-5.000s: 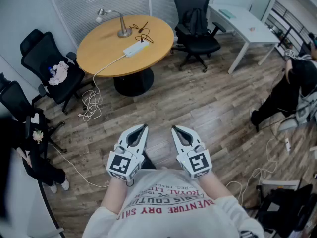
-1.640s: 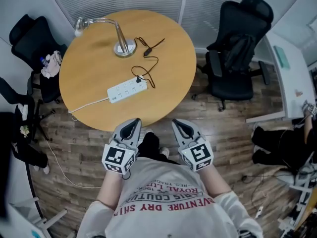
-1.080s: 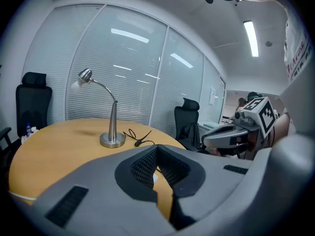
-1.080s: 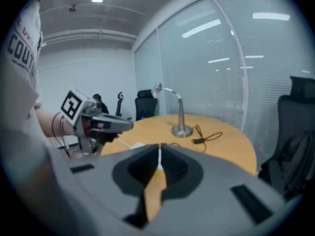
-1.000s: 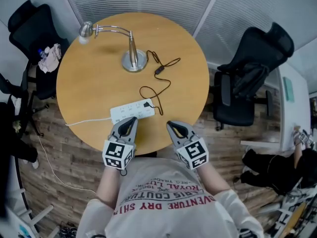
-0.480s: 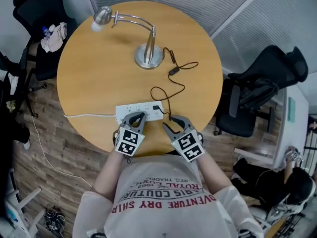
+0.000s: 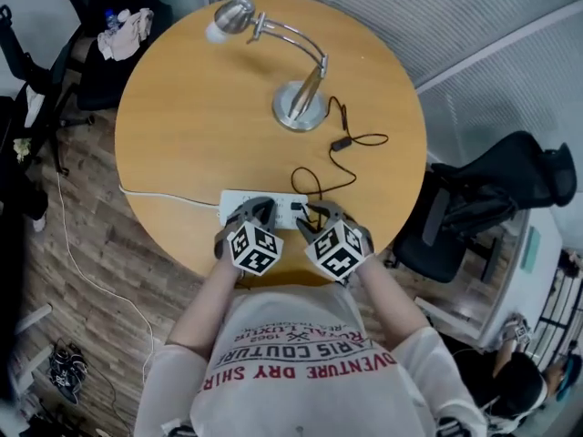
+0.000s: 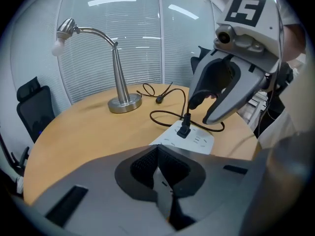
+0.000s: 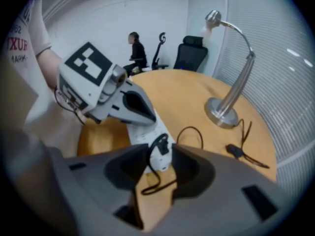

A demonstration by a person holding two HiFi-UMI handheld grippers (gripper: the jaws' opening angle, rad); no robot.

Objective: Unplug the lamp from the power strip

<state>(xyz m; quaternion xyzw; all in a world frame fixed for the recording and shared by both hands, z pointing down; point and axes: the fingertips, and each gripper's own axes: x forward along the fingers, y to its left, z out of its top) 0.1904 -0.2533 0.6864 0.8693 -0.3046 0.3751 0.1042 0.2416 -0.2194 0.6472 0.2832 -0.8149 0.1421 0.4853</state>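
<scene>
A white power strip (image 7: 244, 209) lies near the front edge of the round wooden table (image 7: 182, 126). The lamp's black plug (image 7: 296, 209) sits in its right end, with the cord (image 7: 351, 141) looping back to the silver desk lamp (image 7: 301, 107). My right gripper (image 7: 314, 213) is over that end. In the right gripper view its jaws are opening, and the plug (image 9: 161, 150) stands between them untouched. My left gripper (image 7: 257, 209) rests over the strip's middle, shut and empty. The left gripper view shows the plug (image 8: 184, 129) in the strip (image 8: 194, 140) below the right gripper (image 8: 203, 111).
Black office chairs stand around the table (image 7: 492, 198), and one at the back left (image 7: 118, 35) holds clothes. The strip's white cable (image 7: 155, 195) runs off the table's left edge to the wooden floor. A person sits far off (image 9: 136, 47).
I have come up to the table. Both grippers moved forward from its front edge onto the power strip, and the right jaws have spread around the plug.
</scene>
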